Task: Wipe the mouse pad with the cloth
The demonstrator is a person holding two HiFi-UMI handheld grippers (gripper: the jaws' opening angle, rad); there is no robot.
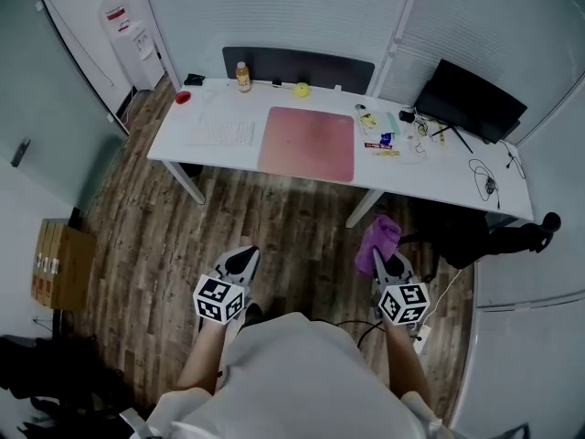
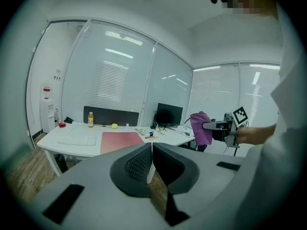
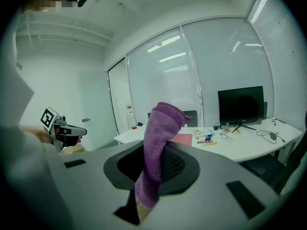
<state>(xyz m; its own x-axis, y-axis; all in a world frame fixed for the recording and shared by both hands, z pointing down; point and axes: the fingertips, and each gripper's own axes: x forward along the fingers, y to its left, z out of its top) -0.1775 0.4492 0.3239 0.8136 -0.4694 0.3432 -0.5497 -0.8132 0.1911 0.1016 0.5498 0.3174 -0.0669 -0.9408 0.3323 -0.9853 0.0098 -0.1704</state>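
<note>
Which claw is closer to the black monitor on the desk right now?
Right. The right claw, shut on the purple cloth, hangs back from the desk, a little left of the monitor; the left claw is much farther left.

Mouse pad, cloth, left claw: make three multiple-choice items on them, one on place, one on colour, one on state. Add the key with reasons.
1. Where is the mouse pad?
A. flat on the desk
B. under it
C. stood on edge against it

2. What colour is the cloth?
A. yellow
B. purple
C. white

3. How is the left claw?
A. wide open
B. shut on the cloth
C. shut, holding nothing

Key:
1 A: the head view shows the pink pad lying on the white desktop.
2 B: it shows purple in all three views.
3 C: its jaws meet in the left gripper view, and the cloth is clamped in the right claw.
</note>
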